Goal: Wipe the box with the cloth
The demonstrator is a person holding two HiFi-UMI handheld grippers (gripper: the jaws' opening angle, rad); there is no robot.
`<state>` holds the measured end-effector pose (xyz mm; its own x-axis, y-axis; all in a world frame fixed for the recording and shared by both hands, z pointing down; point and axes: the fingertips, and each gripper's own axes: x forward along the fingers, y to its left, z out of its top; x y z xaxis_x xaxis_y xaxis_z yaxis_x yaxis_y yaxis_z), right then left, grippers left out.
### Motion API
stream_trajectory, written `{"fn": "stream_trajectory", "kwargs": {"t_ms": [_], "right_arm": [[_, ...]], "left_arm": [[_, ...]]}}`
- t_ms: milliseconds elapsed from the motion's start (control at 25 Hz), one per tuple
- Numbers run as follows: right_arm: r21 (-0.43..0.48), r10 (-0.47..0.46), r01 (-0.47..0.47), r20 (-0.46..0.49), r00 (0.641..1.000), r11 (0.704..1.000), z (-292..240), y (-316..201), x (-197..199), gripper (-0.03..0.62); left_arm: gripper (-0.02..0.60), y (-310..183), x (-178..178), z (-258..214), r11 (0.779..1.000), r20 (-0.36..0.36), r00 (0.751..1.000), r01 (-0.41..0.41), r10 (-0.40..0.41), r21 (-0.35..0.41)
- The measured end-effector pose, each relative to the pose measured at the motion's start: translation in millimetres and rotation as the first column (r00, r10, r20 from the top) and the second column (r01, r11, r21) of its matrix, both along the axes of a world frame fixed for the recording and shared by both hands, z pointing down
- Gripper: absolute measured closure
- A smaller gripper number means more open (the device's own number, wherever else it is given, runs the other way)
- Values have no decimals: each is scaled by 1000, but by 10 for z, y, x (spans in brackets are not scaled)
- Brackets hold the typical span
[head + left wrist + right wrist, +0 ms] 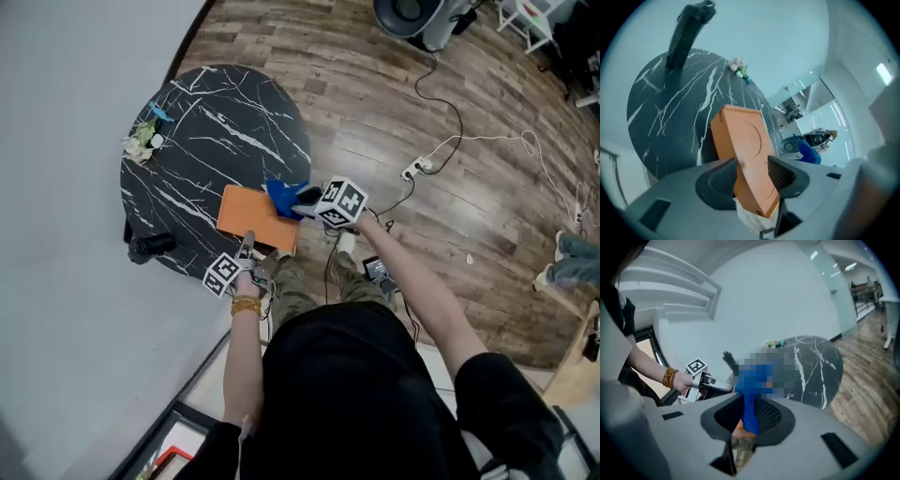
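Note:
A flat orange box [255, 217] is at the near edge of the round black marble table [216, 122]. My left gripper [247, 246] is shut on its near edge. In the left gripper view the box [743, 150] stands tilted between the pads of the left gripper [752, 168]. A blue cloth [284, 198] hangs over the box's right end, pinched in my right gripper [305, 199]. In the right gripper view the cloth [751, 399] runs up from the shut jaws of the right gripper [749, 416] and hides most of the box.
A black handled object [150, 247] lies at the table's left edge, and a small sprig of flowers [142, 141] sits at its far left. A power strip [412, 169] and cables lie on the wooden floor to the right. A white wall runs along the left.

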<state>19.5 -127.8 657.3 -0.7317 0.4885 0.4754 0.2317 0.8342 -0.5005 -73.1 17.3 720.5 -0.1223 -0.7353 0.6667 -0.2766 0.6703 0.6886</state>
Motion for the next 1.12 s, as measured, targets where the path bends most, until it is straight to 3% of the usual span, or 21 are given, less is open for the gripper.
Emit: {"fn": "stream_trajectory", "kwargs": {"t_ms": [80, 160, 200, 240, 320, 400, 480, 520, 600, 680, 760, 840, 1000, 1120], "right_arm": [[56, 124, -130, 96, 988, 990, -197, 78, -31, 539], [111, 239, -261, 183, 954, 959, -410, 145, -119, 539], [150, 283, -322, 233, 930, 935, -526, 154, -188, 539], [191, 315, -376, 286, 905, 907, -638, 163, -263, 539], [243, 360, -463, 368, 857, 853, -856, 191, -428, 537], [260, 407, -534, 414, 814, 804, -1098, 176, -603, 537], [290, 443, -592, 444, 779, 752, -1302, 139, -737, 537], [311, 458, -618, 454, 764, 722, -1376, 106, -784, 537], [345, 495, -666, 466, 733, 661, -1491, 31, -868, 537], [355, 533, -703, 469, 704, 616, -1538, 49, -960, 537], [367, 554, -721, 467, 689, 588, -1509, 146, -1035, 537], [390, 551, -718, 464, 694, 576, -1441, 270, -1102, 537], [442, 525, -694, 455, 719, 569, -1371, 483, -1288, 539], [453, 532, -699, 453, 715, 553, -1375, 548, -1366, 539]], "left_arm": [[376, 8, -71, -269, 994, 108, 988, -111, 113, -21], [387, -88, -193, -655, 975, 284, 934, -223, 218, -13], [401, -198, -258, -880, 957, 393, 880, -289, 265, 1], [410, -316, -306, -1098, 933, 504, 807, -360, 309, 4], [450, -500, -380, -1467, 885, 687, 629, -465, 363, -41], [493, -621, -468, -1810, 870, 817, 473, -488, 331, -70], [536, -687, -519, -2097, 875, 896, 359, -481, 262, -63], [554, -715, -540, -2188, 879, 916, 326, -474, 232, -53], [558, -745, -616, -2263, 893, 931, 314, -449, 187, -29], [560, -717, -723, -2266, 907, 928, 331, -421, 170, -16], [563, -710, -763, -2247, 899, 924, 335, -437, 187, -23], [565, -743, -757, -2232, 880, 920, 335, -474, 205, -23], [565, -730, -877, -2229, 865, 908, 370, -501, 197, 16], [565, -646, -882, -2200, 845, 917, 336, -534, 214, -2]]}}
